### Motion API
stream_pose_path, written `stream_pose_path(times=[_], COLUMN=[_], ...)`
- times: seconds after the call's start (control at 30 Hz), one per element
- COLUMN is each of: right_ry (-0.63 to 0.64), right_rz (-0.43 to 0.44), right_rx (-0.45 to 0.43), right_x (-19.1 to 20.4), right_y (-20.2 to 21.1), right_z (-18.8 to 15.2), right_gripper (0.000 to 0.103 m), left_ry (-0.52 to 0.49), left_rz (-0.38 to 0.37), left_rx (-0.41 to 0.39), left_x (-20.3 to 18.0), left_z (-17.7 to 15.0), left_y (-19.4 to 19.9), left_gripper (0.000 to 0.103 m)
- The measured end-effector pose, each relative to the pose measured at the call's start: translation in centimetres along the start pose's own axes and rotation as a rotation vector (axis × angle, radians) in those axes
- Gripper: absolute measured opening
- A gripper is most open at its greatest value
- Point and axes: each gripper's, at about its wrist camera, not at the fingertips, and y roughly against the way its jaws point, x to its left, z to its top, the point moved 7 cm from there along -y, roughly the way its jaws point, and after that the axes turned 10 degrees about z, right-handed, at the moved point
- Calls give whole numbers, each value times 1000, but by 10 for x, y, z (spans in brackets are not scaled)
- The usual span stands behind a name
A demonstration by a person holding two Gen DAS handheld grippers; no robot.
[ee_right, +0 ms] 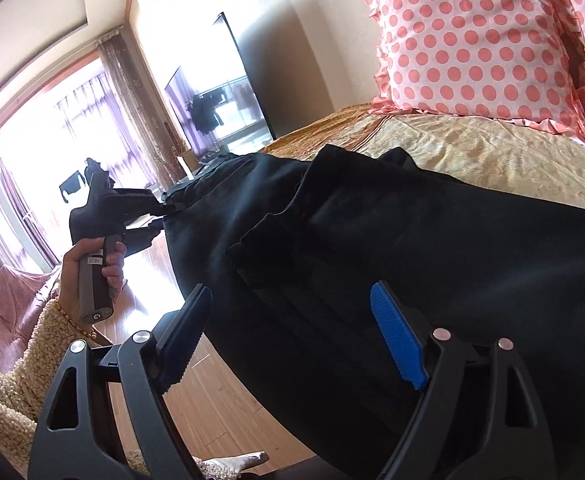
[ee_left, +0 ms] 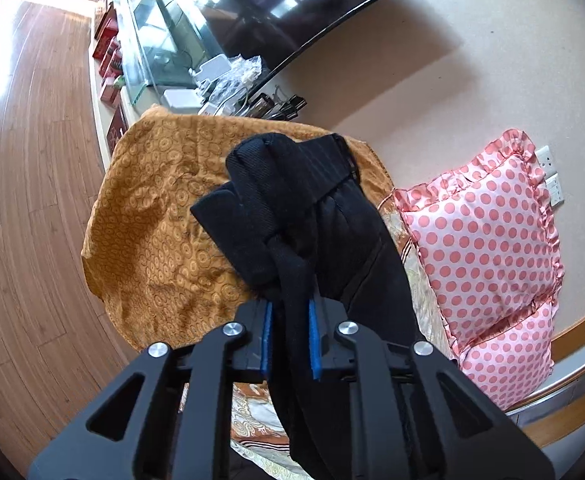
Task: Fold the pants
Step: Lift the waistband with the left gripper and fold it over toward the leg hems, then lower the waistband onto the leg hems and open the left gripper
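Note:
Black pants [ee_left: 312, 216] hang bunched from my left gripper [ee_left: 290, 320], which is shut on a fold of the fabric between its blue pads, held above the bed. In the right wrist view the same pants [ee_right: 412, 248] spread across the bed's near edge and drape over it. My right gripper [ee_right: 292, 320] is open, its jaws wide apart on either side of the cloth at the pants' edge. The left gripper [ee_right: 160, 210] shows there too, held by a hand and clamped on the far end of the pants.
The bed has a gold patterned cover [ee_left: 156, 208], also seen in the right wrist view [ee_right: 472, 152]. A pink polka-dot pillow [ee_left: 484, 232] leans on the wall at its head [ee_right: 472, 40]. A TV [ee_left: 292, 8] and cluttered shelf [ee_left: 212, 80] stand beyond. Wood floor [ee_left: 24, 200] lies beside the bed.

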Motion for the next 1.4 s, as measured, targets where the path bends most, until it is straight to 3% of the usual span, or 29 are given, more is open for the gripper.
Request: stream_pose_path(times=[0.2, 0.37, 0.5, 0.57, 0.63, 0.7, 0.83, 0.93, 1.0, 1.1, 1.17, 1.27, 1.4], right_ry=[-48, -74, -112, -145, -177, -191, -267, -323, -353, -360, -352, -339, -279], right_rz=[-33, -56, -84, -80, -67, -127, -199, -272, -304, -336, -336, -292, -227], right_rx=[-89, -167, -225, -259, -293, -322, -383, -428, -455, -471, -470, -479, -486], right_x=[-24, -44, -62, -72, -80, -90, -118, -138, -148, -155, -156, -151, -129], right_y=[41, 77, 106, 123, 141, 158, 200, 231, 248, 263, 264, 263, 259], right_z=[1, -1, -5, -8, -12, -16, -31, -44, -49, -52, -48, -37, -13], right_gripper=[83, 83, 85, 85, 85, 90, 90, 91, 91, 91, 91, 91, 91], left_ry=[-216, -467, -671, -775, -870, -947, -1079, -1196, -1242, -1225, -1275, -1447, -1456], left_rz=[21, -3, -90, -167, -249, -301, -384, -385, -388, -415, -396, -317, -324], left_rx=[-137, -216, -267, -273, -243, -203, -12, 102, 78, 52, 30, 15, -48], left_x=[-70, -162, -238, -277, -307, -324, -336, -329, -323, -318, -310, -289, -278], left_z=[4, -19, -66, -100, -140, -179, -261, -318, -334, -331, -344, -389, -395], left_y=[40, 66, 89, 102, 109, 106, 75, 52, 50, 57, 57, 46, 46], left_gripper=[10, 10, 10, 10, 10, 10, 9, 9, 9, 9, 10, 11, 14])
